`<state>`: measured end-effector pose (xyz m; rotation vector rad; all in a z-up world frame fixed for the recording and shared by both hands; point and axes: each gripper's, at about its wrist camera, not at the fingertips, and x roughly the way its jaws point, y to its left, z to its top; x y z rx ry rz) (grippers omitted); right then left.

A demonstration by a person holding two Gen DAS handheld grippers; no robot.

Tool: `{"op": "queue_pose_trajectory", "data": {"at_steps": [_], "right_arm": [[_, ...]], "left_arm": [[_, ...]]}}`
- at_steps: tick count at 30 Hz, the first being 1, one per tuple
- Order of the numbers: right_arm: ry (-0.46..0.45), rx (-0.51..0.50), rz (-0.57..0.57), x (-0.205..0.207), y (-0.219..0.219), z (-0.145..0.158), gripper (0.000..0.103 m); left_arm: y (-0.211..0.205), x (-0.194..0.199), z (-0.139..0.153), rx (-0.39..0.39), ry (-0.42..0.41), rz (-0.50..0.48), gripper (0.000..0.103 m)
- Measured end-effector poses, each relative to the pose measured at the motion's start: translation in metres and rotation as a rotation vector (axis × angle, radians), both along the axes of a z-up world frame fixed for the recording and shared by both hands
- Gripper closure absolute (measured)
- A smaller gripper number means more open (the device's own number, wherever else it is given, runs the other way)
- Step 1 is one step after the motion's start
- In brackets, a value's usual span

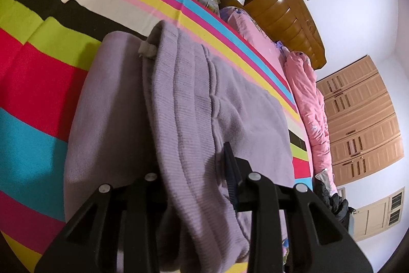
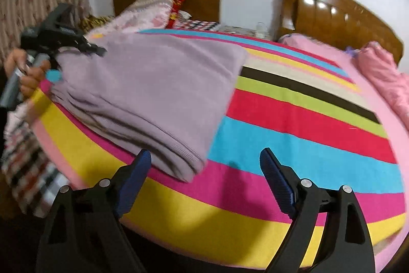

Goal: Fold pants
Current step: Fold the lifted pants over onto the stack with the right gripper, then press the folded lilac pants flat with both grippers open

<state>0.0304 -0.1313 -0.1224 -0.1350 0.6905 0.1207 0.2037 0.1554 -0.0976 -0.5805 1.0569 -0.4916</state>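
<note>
Nearest the lens, the left tongs are clamped on a thick bunch of the lilac pants, whose layers drape away over the striped bedspread. The right tongs stand wide and hold nothing, just beside the bundle's near corner. The pants look already doubled into several layers, so probably one last fold or a smoothing remains. Waistband and leg ends cannot be told apart; the right-wrist view is blurred.

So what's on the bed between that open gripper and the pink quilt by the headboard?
Only bare striped bedsheet lies between the right gripper and the pink quilt, seen in the right wrist view.
</note>
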Motion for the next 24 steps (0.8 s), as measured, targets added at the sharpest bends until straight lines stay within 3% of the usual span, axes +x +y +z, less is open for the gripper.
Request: {"op": "queue_pose_trajectory", "data": {"at_steps": [5, 7, 10, 12, 14, 16, 17, 18, 19, 22, 24], "right_arm": [[-0.039, -0.073, -0.019, 0.013, 0.01, -0.009, 0.018], [-0.059, -0.105, -0.035, 0.015, 0.013, -0.005, 0.022], [-0.166, -0.136, -0.091, 0.004, 0.007, 0.021, 0.022], [-0.193, -0.107, -0.081, -0.003, 0.003, 0.033, 0.022], [-0.151, -0.12, -0.055, 0.003, 0.008, 0.021, 0.019], [-0.045, -0.121, -0.037, 0.016, 0.01, -0.013, 0.019], [-0.07, -0.047, -0.055, 0.013, 0.002, -0.015, 0.017], [-0.03, 0.004, -0.065, 0.016, -0.005, -0.015, 0.017], [-0.02, 0.012, -0.06, 0.016, -0.007, -0.013, 0.017], [-0.004, -0.053, -0.011, 0.013, -0.001, -0.006, 0.017], [0.046, -0.019, 0.1, 0.007, 0.0, 0.003, 0.017]], "left_arm": [[0.008, -0.005, 0.002, -0.017, -0.003, 0.007, 0.08], [0.008, -0.011, 0.018, -0.032, -0.034, -0.001, 0.082], [0.015, -0.025, 0.059, -0.11, -0.12, -0.03, 0.082], [0.025, -0.035, 0.078, -0.09, -0.181, -0.046, 0.082], [0.035, -0.032, 0.066, -0.026, -0.163, -0.024, 0.082], [0.046, -0.02, 0.022, 0.093, -0.07, 0.019, 0.082], [0.052, -0.017, 0.001, 0.091, -0.03, 0.02, 0.081], [0.063, -0.018, -0.012, -0.015, -0.038, 0.026, 0.081], [0.069, -0.021, -0.014, -0.072, -0.055, 0.024, 0.08], [0.064, -0.028, -0.003, 0.011, -0.113, 0.011, 0.062], [0.059, -0.037, 0.015, 0.095, -0.14, 0.028, 0.033]]}}
